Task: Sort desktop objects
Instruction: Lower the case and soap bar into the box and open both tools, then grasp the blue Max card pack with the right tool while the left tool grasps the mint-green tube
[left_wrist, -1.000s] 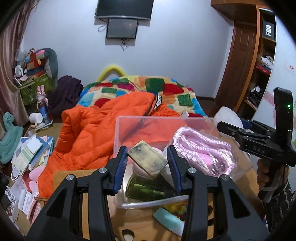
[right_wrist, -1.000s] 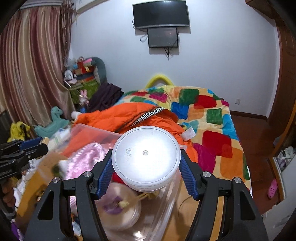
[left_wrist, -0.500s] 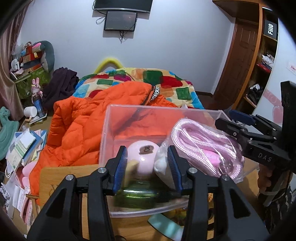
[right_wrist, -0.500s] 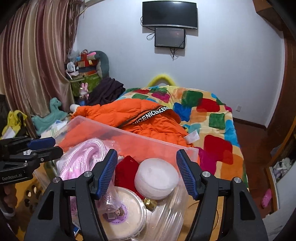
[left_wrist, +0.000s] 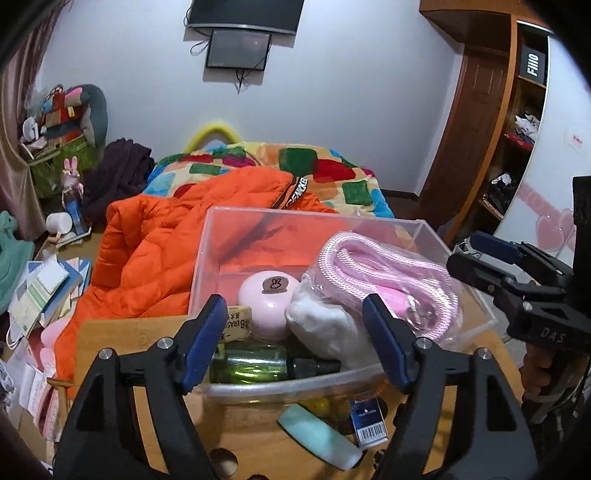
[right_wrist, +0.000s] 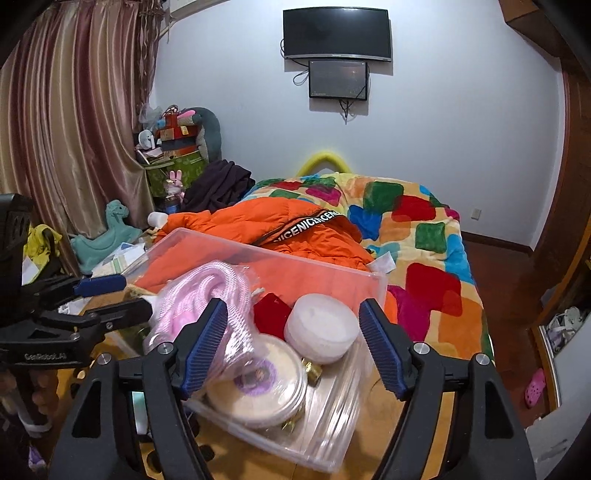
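Note:
A clear plastic box (left_wrist: 314, 216) stands on the wooden table. Inside lie a pink rope in a bag (left_wrist: 384, 273), a pink round case (left_wrist: 267, 302), a worn eraser block (left_wrist: 236, 325), a green bottle (left_wrist: 255, 363) and a white bundle (left_wrist: 325, 325). My left gripper (left_wrist: 293, 332) hovers at the box's near edge, its jaws opening and nothing between them. In the right wrist view the box (right_wrist: 266, 254) also holds a white round tub (right_wrist: 321, 328), a red pouch (right_wrist: 271, 314) and a cream tin (right_wrist: 258, 380). My right gripper (right_wrist: 293, 332) is just above them, jaws opening and empty.
An orange jacket (left_wrist: 159, 251) and a patchwork blanket (right_wrist: 424, 236) lie on the bed behind the box. On the table (left_wrist: 258, 435) in front of the box sit a mint-green object (left_wrist: 317, 435) and a small blue pack (left_wrist: 367, 417). Papers pile up at the left (left_wrist: 40, 288).
The left gripper let go of the eraser block, which now lies in the box, and its jaws widened. The right gripper dropped the white tub into the box and drew back.

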